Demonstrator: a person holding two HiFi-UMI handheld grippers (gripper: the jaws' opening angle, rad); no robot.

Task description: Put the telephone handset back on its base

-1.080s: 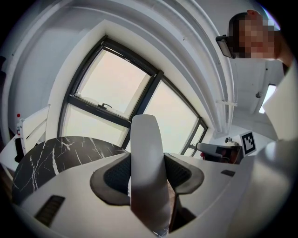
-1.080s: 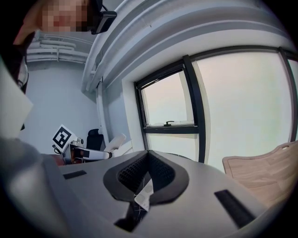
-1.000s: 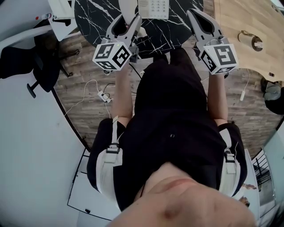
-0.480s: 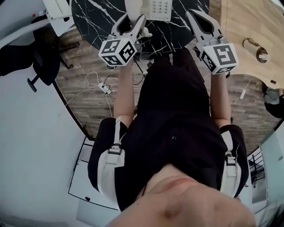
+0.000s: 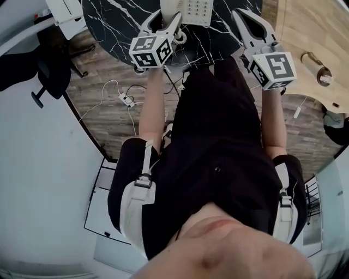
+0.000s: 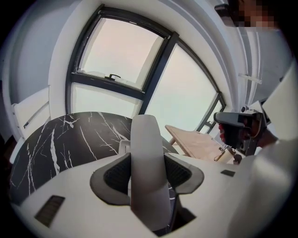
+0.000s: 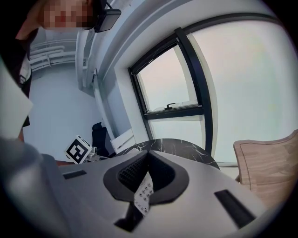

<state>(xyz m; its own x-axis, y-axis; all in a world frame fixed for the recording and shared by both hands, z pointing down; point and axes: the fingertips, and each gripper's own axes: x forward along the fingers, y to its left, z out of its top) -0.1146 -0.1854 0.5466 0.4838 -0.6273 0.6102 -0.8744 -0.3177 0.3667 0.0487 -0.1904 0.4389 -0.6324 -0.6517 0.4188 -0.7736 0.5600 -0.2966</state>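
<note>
White handset (image 6: 147, 139) gripped in left claw (image 6: 148, 174) (right claw (image 7: 148, 169) closed) over table (image 5: 117, 24) edge.

— What kind of place is this?
— An office, seemingly: a white keypad desk telephone (image 5: 196, 7) on a round black marble-patterned table (image 5: 121, 22), a black swivel chair (image 5: 48, 72), tall dark-framed windows (image 6: 120, 56).

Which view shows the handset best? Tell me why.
The left gripper view: the white handset fills the middle, clamped in the left gripper. The head view shows only its end at the top. The right gripper view doesn't show it.
</note>
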